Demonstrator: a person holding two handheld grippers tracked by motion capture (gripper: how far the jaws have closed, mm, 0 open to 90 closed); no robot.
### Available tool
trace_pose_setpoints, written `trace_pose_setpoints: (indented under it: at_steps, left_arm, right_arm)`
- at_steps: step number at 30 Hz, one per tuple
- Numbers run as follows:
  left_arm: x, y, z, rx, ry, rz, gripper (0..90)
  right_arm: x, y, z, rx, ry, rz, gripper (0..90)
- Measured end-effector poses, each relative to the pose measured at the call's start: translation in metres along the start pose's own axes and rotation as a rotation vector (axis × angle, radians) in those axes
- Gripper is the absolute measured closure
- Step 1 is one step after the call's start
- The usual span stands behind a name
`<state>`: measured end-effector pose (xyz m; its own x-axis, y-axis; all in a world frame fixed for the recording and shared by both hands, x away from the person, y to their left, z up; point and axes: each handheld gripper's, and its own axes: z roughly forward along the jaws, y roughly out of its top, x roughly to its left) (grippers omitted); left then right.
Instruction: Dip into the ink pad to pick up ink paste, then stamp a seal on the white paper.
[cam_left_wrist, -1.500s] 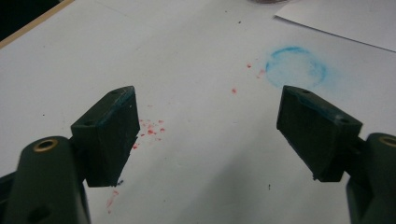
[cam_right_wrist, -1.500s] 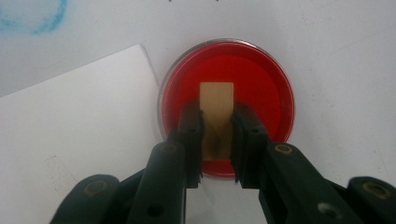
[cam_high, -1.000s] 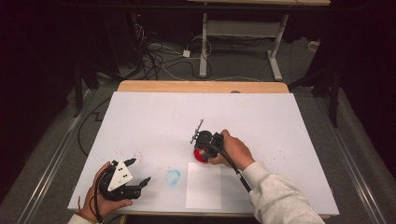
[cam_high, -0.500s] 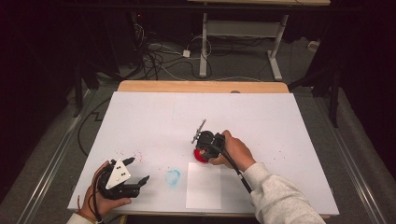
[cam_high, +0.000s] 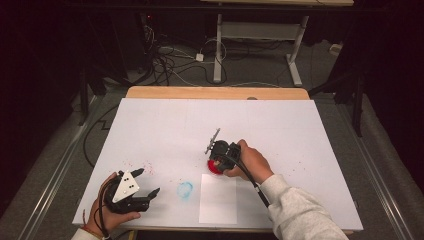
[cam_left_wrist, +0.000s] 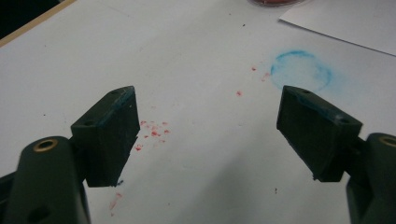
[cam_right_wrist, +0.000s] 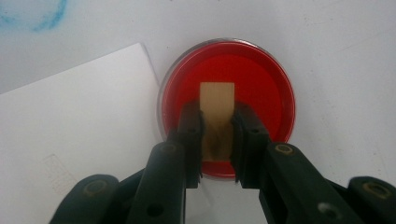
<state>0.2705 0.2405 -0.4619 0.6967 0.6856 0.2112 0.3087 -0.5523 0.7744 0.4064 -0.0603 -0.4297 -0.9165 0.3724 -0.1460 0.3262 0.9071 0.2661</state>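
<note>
- Stamp (cam_right_wrist: 216, 116): in the right gripper view a pale wooden block sits at the centre of the frame, pinched between the two black jaws of the right gripper (cam_right_wrist: 217, 128), which are closed onto its sides. Its far end stands over the red ink pad (cam_right_wrist: 261, 79), a round dish with a clear rim; whether it touches the ink I cannot tell.
- Same view: the corner of a white sheet of paper (cam_right_wrist: 79, 126) lies just beside the dish's left rim, and a blue ring smear (cam_right_wrist: 35, 14) shows at the upper left. Bare white table lies to the right of the dish.
- High view: the right gripper (cam_high: 222, 152) and ink pad (cam_high: 216, 167) sit just right of the table's middle, with the paper (cam_high: 218, 200) just below them, reaching near the front edge. Wide bare table (cam_high: 165, 120) lies above and to both sides.
- High view: the left gripper (cam_high: 142, 187) rests at the lower left, near the front edge, well apart from the dish.
- Left gripper view: its jaws stand wide apart with nothing between them, over red specks (cam_left_wrist: 154, 130); the blue ring (cam_left_wrist: 301, 70) is at the upper right.
</note>
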Motion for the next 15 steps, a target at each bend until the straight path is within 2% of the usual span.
trace_pose_setpoints:
  at_steps: [1,7,11,13,14,15]
  left_arm:
    - [0.0,0.0,0.0,-0.007,0.004,0.012,20.5]
    - [0.002,0.001,-0.001,-0.01,0.009,0.007,20.5]
    - [0.001,-0.001,0.0,-0.003,0.006,0.01,20.5]
    - [0.0,-0.001,0.0,0.005,0.005,0.013,20.5]
    - [-0.001,-0.001,-0.001,0.006,0.003,0.001,20.5]
    - [0.0,-0.001,-0.002,-0.006,0.005,0.01,20.5]
  right_arm:
    - [0.0,0.0,0.0,-0.005,-0.001,0.0,76.0]
    - [0.0,-0.002,-0.005,-0.039,-0.006,0.005,76.0]
    - [-0.003,-0.001,-0.017,-0.083,-0.017,0.007,76.0]
    - [-0.004,-0.001,-0.027,-0.093,-0.015,0.0,75.9]
    - [-0.004,0.0,-0.032,-0.113,-0.026,0.001,76.0]
    - [-0.004,0.001,-0.039,-0.12,-0.031,-0.002,75.9]
